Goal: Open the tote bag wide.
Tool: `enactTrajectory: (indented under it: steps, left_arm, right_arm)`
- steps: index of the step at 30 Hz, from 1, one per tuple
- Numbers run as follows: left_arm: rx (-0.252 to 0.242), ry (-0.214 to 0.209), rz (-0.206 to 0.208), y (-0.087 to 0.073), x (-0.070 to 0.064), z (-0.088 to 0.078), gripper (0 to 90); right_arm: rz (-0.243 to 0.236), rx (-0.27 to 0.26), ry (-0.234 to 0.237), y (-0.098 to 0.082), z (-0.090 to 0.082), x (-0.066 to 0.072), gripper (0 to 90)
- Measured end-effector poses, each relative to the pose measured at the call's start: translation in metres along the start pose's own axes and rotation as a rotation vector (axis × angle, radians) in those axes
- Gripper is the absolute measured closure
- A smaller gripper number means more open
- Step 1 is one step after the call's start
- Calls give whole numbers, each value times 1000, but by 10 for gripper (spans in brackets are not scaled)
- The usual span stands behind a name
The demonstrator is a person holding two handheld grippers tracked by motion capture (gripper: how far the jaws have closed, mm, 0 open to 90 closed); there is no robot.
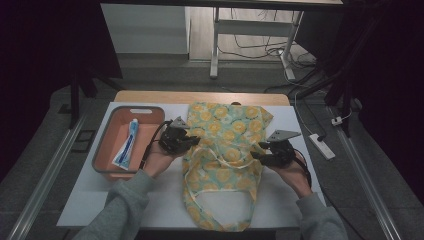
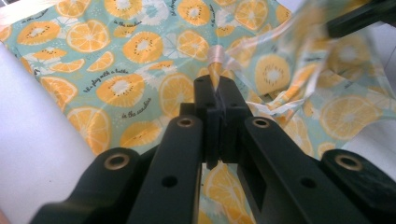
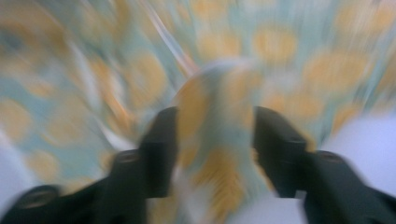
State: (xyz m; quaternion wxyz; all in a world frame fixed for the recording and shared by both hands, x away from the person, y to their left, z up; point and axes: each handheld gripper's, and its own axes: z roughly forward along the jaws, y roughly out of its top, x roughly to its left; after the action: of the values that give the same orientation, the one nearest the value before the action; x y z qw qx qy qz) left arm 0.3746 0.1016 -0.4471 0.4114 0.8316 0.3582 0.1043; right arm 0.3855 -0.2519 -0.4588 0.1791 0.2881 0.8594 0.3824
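1. Grey flooring and dark stands surround a white-topped desk (image 1: 90,200) with a wooden strip along its far edge.
2. Spread over the middle of the desk, reaching from the far edge to the near edge, lies a teal fabric tote bag printed with orange and kiwi slices (image 1: 227,125), its pale straps looped over its middle.
3. Near the left edge of the desk sits a salmon-pink plastic basket with a grey rim (image 1: 102,145), and a white-and-blue toothpaste tube (image 1: 128,145) lies inside it.
4. At the bag's left edge, the left hand-held gripper (image 1: 192,141) is held by the person's left hand (image 1: 157,160); in the left gripper view its jaws are closed tight on a thin pale strap of the bag (image 2: 215,70), which runs out from between the tips.
5. At the bag's right edge, the right hand-held gripper (image 1: 255,152) is held by the right hand (image 1: 292,175); in the blurred right gripper view its jaws stand well apart, with a raised fold of the printed fabric (image 3: 215,130) between them, and I cannot tell whether the pads press on it.
6. Both grey sleeves come in from the near edge of the desk.
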Motion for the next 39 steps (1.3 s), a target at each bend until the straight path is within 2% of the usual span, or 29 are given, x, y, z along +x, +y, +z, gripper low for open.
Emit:
enactTrajectory:
  steps: [1,2,3,4,6,7,9,10,11,12,13,14,15,16,19,20,21,22,23,24,25,30,31,32,33,36,37,38,39]
  left_arm:
    - [1,-2,-2,0,1,0,881]
    - [1,-2,-2,0,1,0,881]
    - [1,-4,-4,0,1,1,881]
    - [1,-4,-4,0,1,1,881]
    - [1,-6,-5,-1,1,1,881]
    - [1,-10,-3,-1,1,1,881]
    - [-3,-11,-1,-1,0,1,881]
    - [-3,-11,-1,-1,0,1,881]
    - [-3,-13,0,-1,0,0,881]
    - [-3,-13,0,-1,0,0,881]
    - [-3,-16,0,-2,1,0,881]
    - [-3,-16,0,-2,1,0,881]
    - [-2,-19,0,-2,1,0,881]
    - [-2,-19,0,-2,1,0,880]
    - [-1,-17,-1,-3,2,0,880]
    - [-1,-17,-1,-3,2,0,879]
    - [-1,-15,-2,-4,3,0,877]
    - [-1,-15,-2,-4,3,0,876]
    - [-3,-14,-3,-4,3,0,875]
    - [-3,-14,-3,-4,3,0,873]
    - [-8,-11,-3,-4,3,0,870]
    - [-37,-9,-1,-3,2,-5,836]
    - [-74,-17,-1,-2,2,-12,779]
    - [-74,-17,-1,-2,2,-12,722]
    - [-112,-26,-4,-2,1,-21,644]
    - [-146,-25,-1,-2,-1,-33,456]
    - [-164,-32,5,-3,-2,-47,406]
    - [-164,-32,5,-3,-2,-47,379]
    - [-185,-35,6,-5,-2,-61,349]
  right_arm:
    - [-41,-39,36,19,-14,12,351]
    - [-41,-39,36,19,-14,12,351]
    - [-101,-59,69,35,-19,28,290]
    - [-101,-59,69,35,-19,28,290]
    - [-149,-49,96,49,-12,41,254]
    - [-174,-15,123,59,4,51,218]
    - [-193,42,134,65,26,54,194]
    - [-193,42,134,65,26,54,194]
    - [-162,92,174,66,50,52,181]
    - [-162,92,174,66,50,52,181]
    - [-149,147,200,63,71,50,181]
    - [-149,147,200,63,71,50,181]
    - [-150,204,218,56,87,51,186]
    - [-150,204,218,56,87,51,186]
    - [-156,255,257,43,99,53,324]
    - [-156,255,257,43,99,53,324]
    - [-184,278,260,40,99,54,529]
    - [-184,278,260,40,99,54,529]
    - [-160,302,265,40,98,51,731]
    - [-160,302,265,40,98,51,731]
    - [-118,302,289,41,95,47,861]
    - [-67,236,308,51,79,53,887]
    - [-56,212,305,55,74,55,888]
    - [-56,212,305,55,74,55,888]
    - [-33,159,312,63,65,59,889]
    - [-32,82,307,76,56,65,889]
    - [-32,59,306,80,53,66,889]
    - [-32,59,306,80,53,66,889]
    - [-28,14,299,89,48,69,889]
